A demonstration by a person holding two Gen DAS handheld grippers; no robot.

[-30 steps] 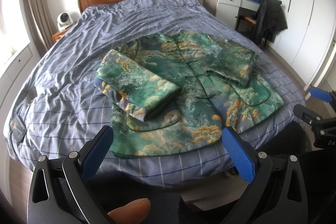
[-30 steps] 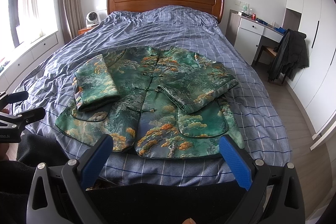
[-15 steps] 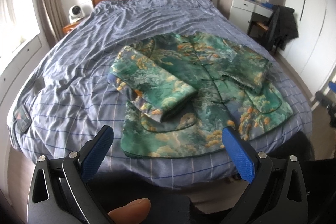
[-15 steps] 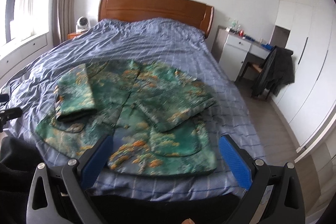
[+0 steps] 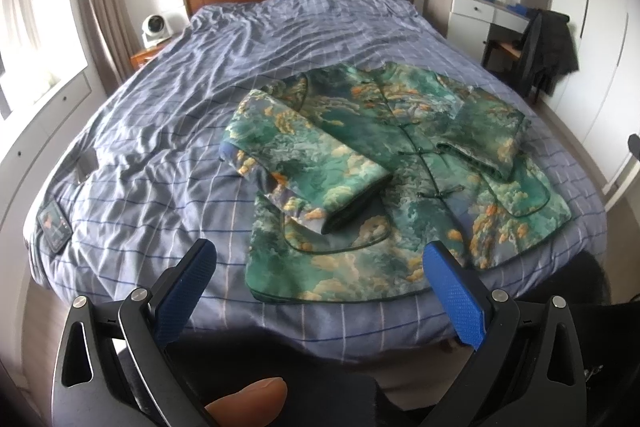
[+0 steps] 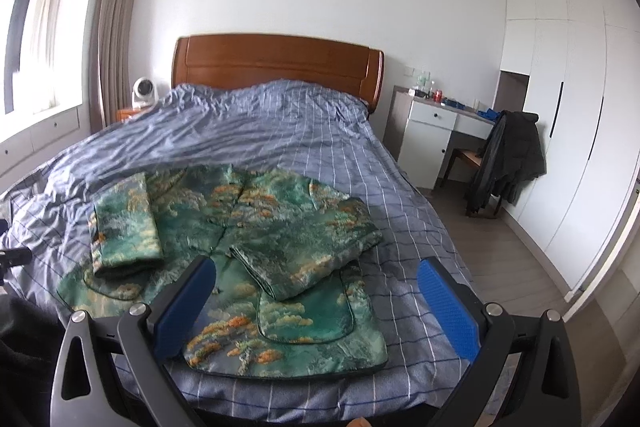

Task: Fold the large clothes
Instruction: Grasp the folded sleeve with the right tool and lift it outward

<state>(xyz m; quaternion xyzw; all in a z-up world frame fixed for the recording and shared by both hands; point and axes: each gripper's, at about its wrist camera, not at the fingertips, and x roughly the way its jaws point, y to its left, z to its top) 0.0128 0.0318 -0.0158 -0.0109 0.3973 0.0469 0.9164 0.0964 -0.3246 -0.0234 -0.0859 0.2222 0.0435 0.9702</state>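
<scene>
With both sleeves folded in, the soft, thick-looking brocade jacket (image 5: 404,163) on the bed (image 5: 160,131) probably folds bulkily, best pinched at its near hem corners by the spread, empty left hand-held gripper (image 5: 320,291) and right hand-held gripper (image 6: 316,307).

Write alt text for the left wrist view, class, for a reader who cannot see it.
A green patterned jacket lies front-up on a blue checked bedspread, both sleeves folded inward. The open left gripper hovers at its hem, holding nothing.

Green patterned jacket (image 5: 404,163) flat on bed, sleeves folded inward
</scene>
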